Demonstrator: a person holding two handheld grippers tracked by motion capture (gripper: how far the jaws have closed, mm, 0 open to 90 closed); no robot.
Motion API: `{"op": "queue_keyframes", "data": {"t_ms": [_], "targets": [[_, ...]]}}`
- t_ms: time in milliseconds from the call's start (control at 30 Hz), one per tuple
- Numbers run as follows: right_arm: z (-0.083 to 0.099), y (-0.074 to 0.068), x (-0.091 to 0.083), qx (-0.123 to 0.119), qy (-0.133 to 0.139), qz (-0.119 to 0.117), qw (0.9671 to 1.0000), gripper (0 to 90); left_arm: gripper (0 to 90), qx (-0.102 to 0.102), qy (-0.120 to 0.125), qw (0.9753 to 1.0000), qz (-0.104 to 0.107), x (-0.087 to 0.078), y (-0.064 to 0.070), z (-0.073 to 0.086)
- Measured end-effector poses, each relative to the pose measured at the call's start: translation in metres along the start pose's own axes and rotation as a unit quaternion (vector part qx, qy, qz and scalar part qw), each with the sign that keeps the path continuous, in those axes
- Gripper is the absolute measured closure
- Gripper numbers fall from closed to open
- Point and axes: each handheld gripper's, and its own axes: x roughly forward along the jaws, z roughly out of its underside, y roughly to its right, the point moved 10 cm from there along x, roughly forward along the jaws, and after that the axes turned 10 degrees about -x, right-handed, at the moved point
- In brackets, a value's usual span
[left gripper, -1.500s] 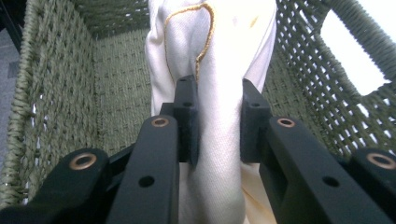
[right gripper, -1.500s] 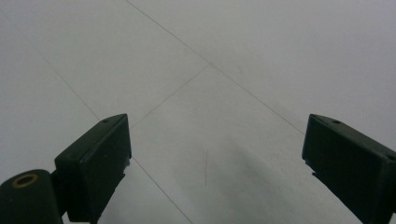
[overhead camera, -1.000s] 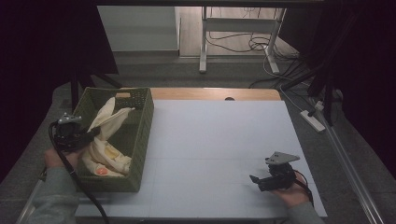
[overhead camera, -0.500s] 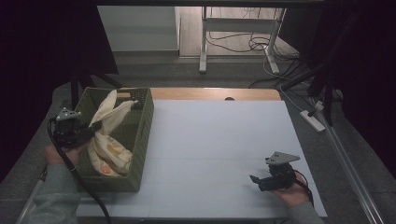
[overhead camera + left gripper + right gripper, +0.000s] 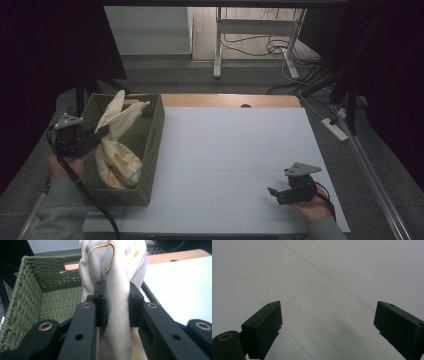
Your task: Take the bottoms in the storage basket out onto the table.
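White sheeting covers most of the table, with a strip of bare wood showing along the far edge. Next biggest thing is the green woven basket sitting at the left side of the table, long side running near to far. Inside it is a cream cloth bag, kinda bunched up, with its lower part slumped on the basket floor toward the near end and its upper part pulled up and out above the rim, flaring into two floppy ends toward the far end.

Left gripper sits over the basket's left wall, and its jaws are clamped tight on the neck of that bag. From the left gripper view you can see the cloth squeezed between the two black pads, with a thin gold cord looping over the fabric just past them, and the basket's woven wall behind.

Right gripper is way over at the near right of the table, well apart from the basket, low over the sheet. Its jaws are spread wide with nothing between them, just plain white surface with faint crease lines.
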Motion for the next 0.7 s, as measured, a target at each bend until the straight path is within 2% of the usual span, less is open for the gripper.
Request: {"op": "queue_keyframes", "data": {"t_ms": [367,700], "targets": [[0.0,0.0,0.0,0.001,-0.001,0.0,1.0,8.5,74.0,-0.009,0.03,0.9993,0.02,-0.011,0.011,-0.014],[0.0,0.0,0.0,0.001,-0.001,0.0,1.0,8.4,74.2,-0.014,0.051,0.9977,0.043,-0.017,0.022,-0.027]]}}
